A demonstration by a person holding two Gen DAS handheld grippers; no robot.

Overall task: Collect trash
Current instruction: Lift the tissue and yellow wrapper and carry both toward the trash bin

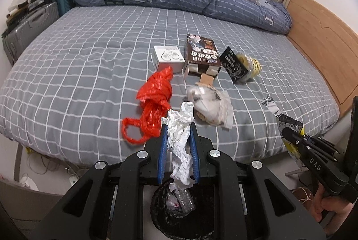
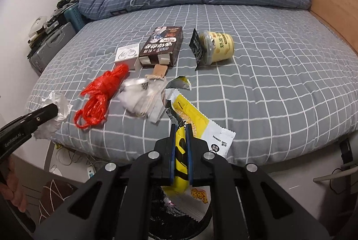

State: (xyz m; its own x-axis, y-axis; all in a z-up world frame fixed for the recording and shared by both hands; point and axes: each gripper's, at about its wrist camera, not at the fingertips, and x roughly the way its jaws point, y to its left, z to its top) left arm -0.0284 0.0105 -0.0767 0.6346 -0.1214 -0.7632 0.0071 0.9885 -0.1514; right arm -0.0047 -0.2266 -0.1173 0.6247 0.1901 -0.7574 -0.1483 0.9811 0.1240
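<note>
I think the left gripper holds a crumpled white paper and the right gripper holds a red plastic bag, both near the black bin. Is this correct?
Not quite. The right gripper holds a yellow snack wrapper, as the right wrist view shows. The red plastic bag lies on the bed. The rest stands: the left gripper holds crumpled white paper, near the black bin.

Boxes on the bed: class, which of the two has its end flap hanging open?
The dark brown box, printed with a cartoon figure. Its cardboard flap sticks out onto the sheet, while the smaller white box beside it is closed.
</note>
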